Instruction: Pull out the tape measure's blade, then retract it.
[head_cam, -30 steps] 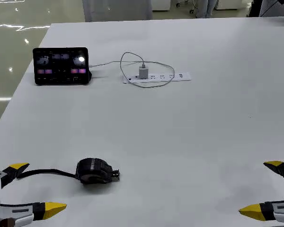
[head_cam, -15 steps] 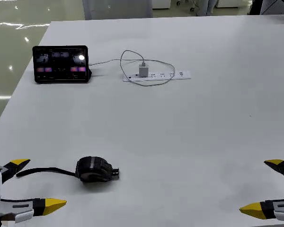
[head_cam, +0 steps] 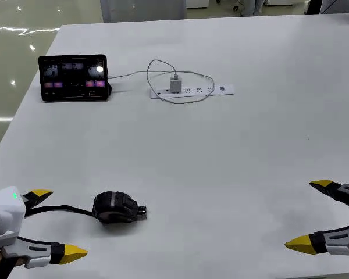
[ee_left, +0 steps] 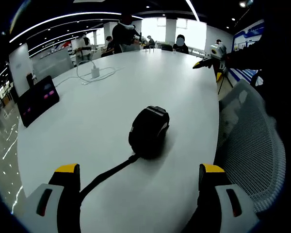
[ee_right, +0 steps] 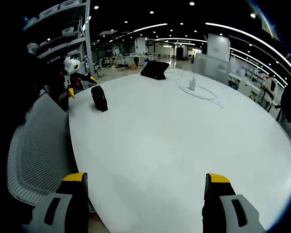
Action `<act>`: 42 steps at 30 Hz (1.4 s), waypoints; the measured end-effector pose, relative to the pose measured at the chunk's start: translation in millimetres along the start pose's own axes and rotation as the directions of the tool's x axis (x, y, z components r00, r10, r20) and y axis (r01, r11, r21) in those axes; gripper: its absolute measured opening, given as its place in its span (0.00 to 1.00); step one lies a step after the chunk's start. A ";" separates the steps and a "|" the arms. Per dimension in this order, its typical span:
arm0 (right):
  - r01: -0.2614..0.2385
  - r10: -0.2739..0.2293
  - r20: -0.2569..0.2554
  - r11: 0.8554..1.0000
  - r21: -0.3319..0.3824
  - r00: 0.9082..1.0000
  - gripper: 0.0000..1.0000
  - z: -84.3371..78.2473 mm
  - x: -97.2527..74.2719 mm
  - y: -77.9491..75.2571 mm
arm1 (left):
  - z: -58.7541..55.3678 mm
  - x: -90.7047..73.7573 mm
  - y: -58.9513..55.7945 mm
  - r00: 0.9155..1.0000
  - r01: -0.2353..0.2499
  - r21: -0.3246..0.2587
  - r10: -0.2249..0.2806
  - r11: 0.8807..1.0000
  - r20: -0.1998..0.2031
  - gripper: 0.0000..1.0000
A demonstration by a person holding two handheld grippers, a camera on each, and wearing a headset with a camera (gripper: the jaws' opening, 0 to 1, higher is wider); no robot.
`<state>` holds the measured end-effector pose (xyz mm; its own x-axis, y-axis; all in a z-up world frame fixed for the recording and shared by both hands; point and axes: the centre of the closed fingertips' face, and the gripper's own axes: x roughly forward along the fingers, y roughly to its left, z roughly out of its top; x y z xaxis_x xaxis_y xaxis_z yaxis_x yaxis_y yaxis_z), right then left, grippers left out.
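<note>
The left gripper [head_cam: 58, 222], wide open and empty, has edged nearer the squat black tape measure [head_cam: 117, 208] on the white table [head_cam: 221, 145], while the right gripper [head_cam: 308, 215] waits equally wide and empty well apart, so the pull seems unstarted.

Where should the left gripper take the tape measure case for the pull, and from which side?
Probably mid-body on the tape measure, across its two broad faces, coming from the strap end. The open left gripper sits in line behind it, and the small tab on the opposite end, likely the blade hook, is left free for the right gripper.
</note>
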<state>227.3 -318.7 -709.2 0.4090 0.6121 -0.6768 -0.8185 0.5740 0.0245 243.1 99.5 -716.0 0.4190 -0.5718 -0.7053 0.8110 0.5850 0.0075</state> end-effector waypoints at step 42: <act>-0.234 0.242 0.016 0.950 -0.207 0.970 0.99 80.2 107.2 51.8 | 38.6 69.1 -11.3 0.946 0.247 0.341 -0.150 0.907 -0.286 0.69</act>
<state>261.1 -179.7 -721.4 0.2051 0.7414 -0.6390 -0.9567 0.2895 0.0288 278.6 31.2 -737.4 0.1580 -0.4649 -0.8711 0.9783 0.1934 0.0742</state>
